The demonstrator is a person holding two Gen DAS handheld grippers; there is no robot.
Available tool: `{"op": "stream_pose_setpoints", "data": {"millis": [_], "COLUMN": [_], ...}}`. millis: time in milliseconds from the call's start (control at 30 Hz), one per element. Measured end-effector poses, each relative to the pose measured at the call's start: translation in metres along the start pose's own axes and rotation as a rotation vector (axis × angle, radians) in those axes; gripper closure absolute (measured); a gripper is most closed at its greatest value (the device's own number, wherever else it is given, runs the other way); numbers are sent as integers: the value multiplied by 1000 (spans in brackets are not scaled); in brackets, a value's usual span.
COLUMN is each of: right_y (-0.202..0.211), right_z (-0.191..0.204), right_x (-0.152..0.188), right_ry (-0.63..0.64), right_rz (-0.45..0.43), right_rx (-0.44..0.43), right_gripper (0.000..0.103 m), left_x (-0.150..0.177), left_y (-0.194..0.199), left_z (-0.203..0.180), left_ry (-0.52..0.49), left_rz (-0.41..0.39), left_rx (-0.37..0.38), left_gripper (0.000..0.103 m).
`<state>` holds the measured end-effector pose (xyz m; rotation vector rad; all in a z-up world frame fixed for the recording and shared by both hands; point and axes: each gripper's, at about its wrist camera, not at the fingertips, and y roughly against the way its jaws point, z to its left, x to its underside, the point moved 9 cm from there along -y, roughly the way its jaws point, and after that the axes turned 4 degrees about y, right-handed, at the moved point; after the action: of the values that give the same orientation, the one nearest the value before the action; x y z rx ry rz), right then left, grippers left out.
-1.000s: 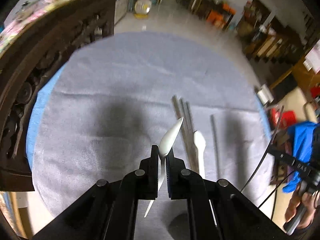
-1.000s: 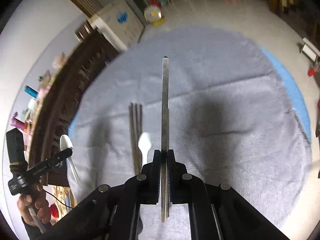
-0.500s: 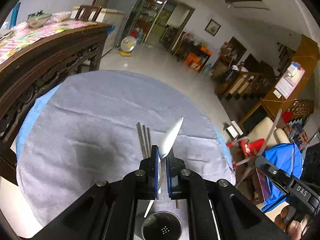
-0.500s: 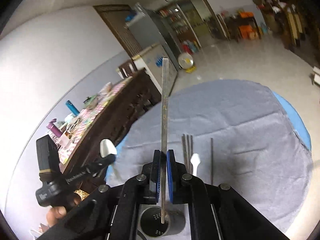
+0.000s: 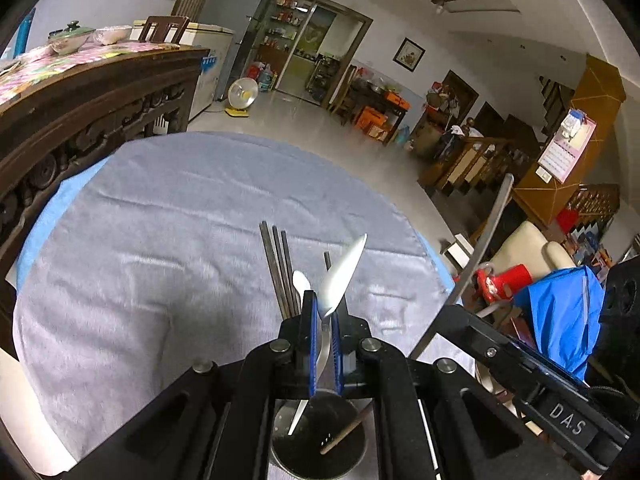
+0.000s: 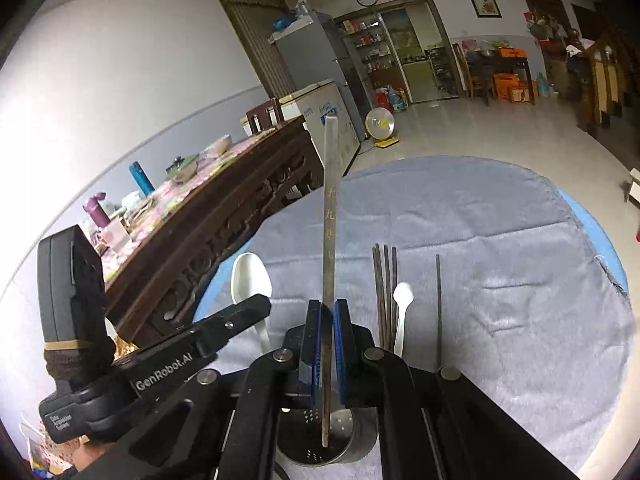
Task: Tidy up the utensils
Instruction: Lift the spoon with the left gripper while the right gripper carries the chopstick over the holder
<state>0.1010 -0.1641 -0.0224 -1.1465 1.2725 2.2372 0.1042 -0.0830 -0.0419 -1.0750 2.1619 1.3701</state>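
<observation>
My left gripper (image 5: 323, 308) is shut on a white spoon (image 5: 343, 272), bowl up, its handle tip over the mouth of a round metal utensil holder (image 5: 320, 446). My right gripper (image 6: 329, 316) is shut on a long grey chopstick (image 6: 330, 208), upright, its lower end inside the same holder (image 6: 316, 438). That chopstick tip also shows in the left wrist view (image 5: 344, 432). On the grey cloth lie three dark chopsticks (image 5: 278, 264), a single dark chopstick (image 6: 438, 300) and a second white spoon (image 6: 401, 304). The left gripper with its spoon also shows in the right wrist view (image 6: 248, 280).
The grey cloth (image 5: 160, 240) covers a round blue table (image 6: 600, 232). A dark carved wooden table (image 5: 80, 112) with dishes stands to the left. Furniture, a red object (image 5: 504, 280) and a blue cloth (image 5: 560, 312) lie beyond the table's right edge.
Both grippers tilted upright and drew back over the metal holder. The chopstick's lower end went into the holder, and the spoon's handle came over its mouth.
</observation>
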Motion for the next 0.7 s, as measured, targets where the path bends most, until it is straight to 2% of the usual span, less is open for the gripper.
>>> {"op": "stream_pose_setpoints", "data": {"millis": [700], "right_y": [-11], "right_z": [0], "right_x": [36], "right_ry": [35], "right_rz": [54], "right_rx": [44], "right_gripper": [96], "left_x": [27], "left_y": [-11], "left_z": [4], "left_ry": [-45], "left_rz": [21], "left_rx": [-76], "left_gripper": [96]}}
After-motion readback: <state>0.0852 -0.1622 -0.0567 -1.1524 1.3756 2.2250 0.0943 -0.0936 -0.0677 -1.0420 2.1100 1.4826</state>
